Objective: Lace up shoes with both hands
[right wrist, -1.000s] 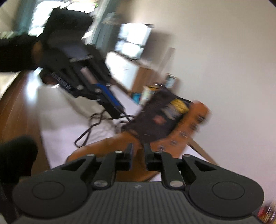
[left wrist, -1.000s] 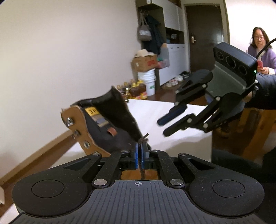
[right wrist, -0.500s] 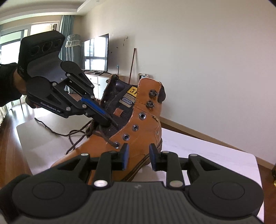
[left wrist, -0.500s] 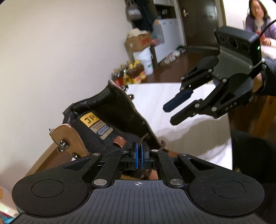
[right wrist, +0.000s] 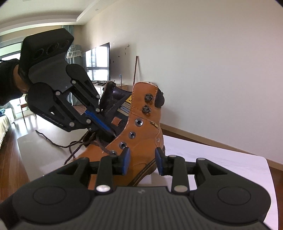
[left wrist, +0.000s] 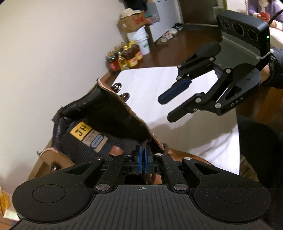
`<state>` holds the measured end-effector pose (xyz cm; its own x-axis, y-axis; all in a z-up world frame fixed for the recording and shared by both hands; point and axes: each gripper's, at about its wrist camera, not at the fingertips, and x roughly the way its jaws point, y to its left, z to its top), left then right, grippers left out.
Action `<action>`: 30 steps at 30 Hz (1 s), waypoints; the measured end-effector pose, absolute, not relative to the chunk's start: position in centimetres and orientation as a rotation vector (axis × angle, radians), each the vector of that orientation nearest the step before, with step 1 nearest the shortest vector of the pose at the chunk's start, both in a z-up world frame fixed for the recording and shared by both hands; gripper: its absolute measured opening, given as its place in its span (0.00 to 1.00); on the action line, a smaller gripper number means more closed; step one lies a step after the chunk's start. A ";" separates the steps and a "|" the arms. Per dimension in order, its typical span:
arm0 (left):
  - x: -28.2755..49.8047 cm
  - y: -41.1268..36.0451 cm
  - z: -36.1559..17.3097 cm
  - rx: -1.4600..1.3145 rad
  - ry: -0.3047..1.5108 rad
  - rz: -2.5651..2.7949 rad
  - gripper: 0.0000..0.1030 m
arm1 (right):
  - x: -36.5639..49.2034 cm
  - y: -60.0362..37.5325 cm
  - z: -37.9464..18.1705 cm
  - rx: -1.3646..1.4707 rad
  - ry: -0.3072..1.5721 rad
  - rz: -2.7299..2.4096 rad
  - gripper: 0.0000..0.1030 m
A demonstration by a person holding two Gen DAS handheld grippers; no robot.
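A tan leather boot (right wrist: 141,141) with a black tongue and metal eyelets stands on the white table (right wrist: 221,159); it also shows in the left wrist view (left wrist: 99,123). My left gripper (left wrist: 142,155) is shut on the dark brown lace tip at the boot's inner flap; it also shows in the right wrist view (right wrist: 111,131). The brown lace (right wrist: 74,146) trails loose over the toe. My right gripper (right wrist: 142,160) is open and empty just outside the boot's eyelet side; it also shows in the left wrist view (left wrist: 166,108).
Oil bottles (left wrist: 123,60), a white bucket (left wrist: 139,42) and a cardboard box (left wrist: 132,21) stand on the floor past the table's far end. A seated person (left wrist: 261,8) is at the back right. A TV (right wrist: 97,63) stands against the far wall.
My left gripper has tilted down over the boot opening, still holding the lace. My right gripper has opened wider and settled level beside the boot's eyelets.
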<state>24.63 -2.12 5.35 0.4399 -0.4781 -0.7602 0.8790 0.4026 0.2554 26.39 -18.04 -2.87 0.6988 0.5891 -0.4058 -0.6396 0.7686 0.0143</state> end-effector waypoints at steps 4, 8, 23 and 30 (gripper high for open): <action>25.2 -1.7 5.2 0.680 0.670 -0.963 0.03 | 26.4 -18.5 -3.1 -0.121 0.411 0.678 0.35; 25.5 -1.4 5.0 0.679 0.680 -0.965 0.03 | 26.4 -18.8 -3.1 -0.115 0.417 0.678 0.35; 26.5 -2.9 3.5 0.731 0.714 -0.957 0.03 | 26.6 -18.6 -3.3 -0.115 0.433 0.690 0.39; 26.6 -1.9 4.1 0.683 0.706 -0.977 0.03 | 26.6 -18.6 -3.2 -0.117 0.433 0.685 0.40</action>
<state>26.55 -1.87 4.07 0.3825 -0.4883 -0.7844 0.8982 0.3956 0.1917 26.55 -18.58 -3.17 0.6896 0.5867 -0.4245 -0.6347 0.7719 0.0357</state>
